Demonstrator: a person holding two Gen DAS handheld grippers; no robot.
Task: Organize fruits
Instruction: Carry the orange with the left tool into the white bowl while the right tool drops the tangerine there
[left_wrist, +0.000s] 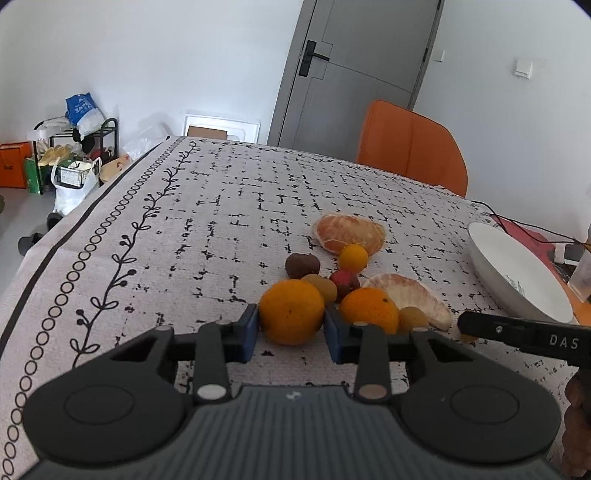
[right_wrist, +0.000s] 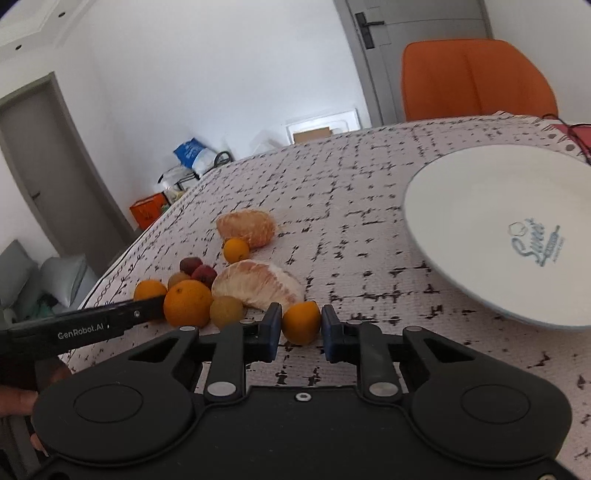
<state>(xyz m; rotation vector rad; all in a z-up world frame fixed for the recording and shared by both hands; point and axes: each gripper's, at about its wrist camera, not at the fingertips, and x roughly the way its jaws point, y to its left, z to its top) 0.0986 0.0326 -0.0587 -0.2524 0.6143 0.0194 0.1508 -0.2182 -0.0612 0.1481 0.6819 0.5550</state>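
A pile of fruit lies on the patterned tablecloth (left_wrist: 221, 206). My left gripper (left_wrist: 291, 328) is shut on a big orange (left_wrist: 291, 312). Beside it lie a second orange (left_wrist: 369, 308), a pale pomelo segment (left_wrist: 413, 295), a peeled orange half (left_wrist: 349, 232), a small kumquat (left_wrist: 353, 256), a red fruit (left_wrist: 343, 280) and brown fruits (left_wrist: 301, 264). My right gripper (right_wrist: 301, 328) is shut on a small orange (right_wrist: 301, 321), just in front of the pomelo segment (right_wrist: 258, 280). A white plate (right_wrist: 480, 229) stands to the right, empty.
An orange chair (left_wrist: 410, 144) stands at the table's far side. Red cables (left_wrist: 524, 229) lie behind the plate (left_wrist: 517, 273). The left gripper's arm (right_wrist: 92, 325) reaches in at the left of the right wrist view. Bags and a rack (left_wrist: 74, 155) stand on the floor.
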